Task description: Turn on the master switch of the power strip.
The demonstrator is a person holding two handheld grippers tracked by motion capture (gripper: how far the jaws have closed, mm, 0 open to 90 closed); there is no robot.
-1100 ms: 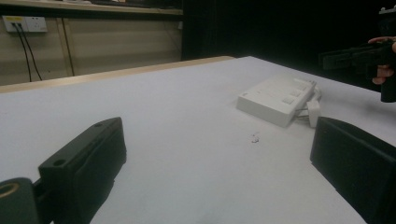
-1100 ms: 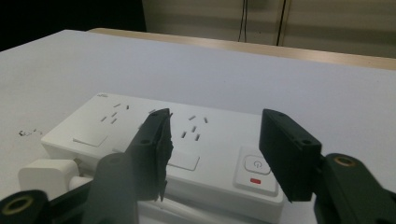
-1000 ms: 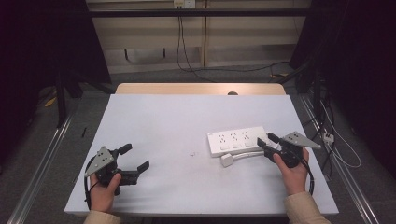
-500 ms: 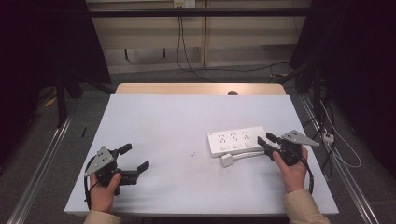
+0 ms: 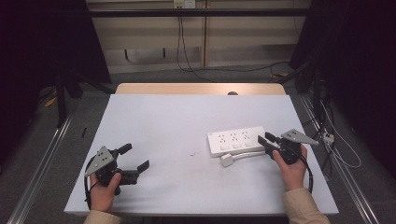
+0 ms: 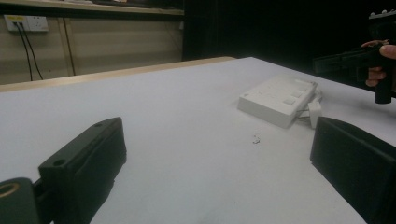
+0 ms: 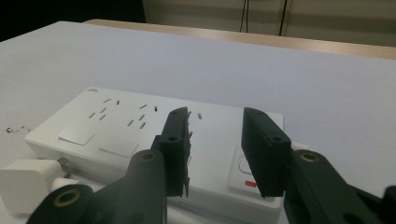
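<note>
Worktop [image 5: 187, 121]: white sheet over a wooden top whose far edge shows as a tan strip; the person's forearms come in from the near edge.

Power strip [image 5: 237, 140]: white, lies flat on the right half of the worktop, long side running left to right, sockets facing up. In the right gripper view [image 7: 140, 126] its socket slots, two flat rocker plates and a switch with a red mark are seen.

Plug [image 5: 227, 160]: small white block just in front of the strip's near left part, its white cord curving right along the strip's near edge toward the right tongs.

Right tongs [image 5: 267, 141]: held in the right hand [image 5: 292, 165] at the strip's right end, pointing left along it. Jaws partly apart and have just been closing. In the right gripper view [image 7: 215, 140] they hang over the strip's switch end with a gap between them; no pad presses on the strip, nothing gripped.

Left tongs [image 5: 134, 157]: held in the left hand [image 5: 105, 189] near the front left of the worktop, well apart from the strip. Jaws spread wide, nothing between them; the left gripper view [image 6: 215, 158] shows bare worktop between the two black jaws.

Speck [image 5: 194, 152]: tiny dark mark on the sheet, between the two tongs, left of the strip.

Background: wall sockets [image 5: 183, 3] with dark cables hanging to the floor.
</note>
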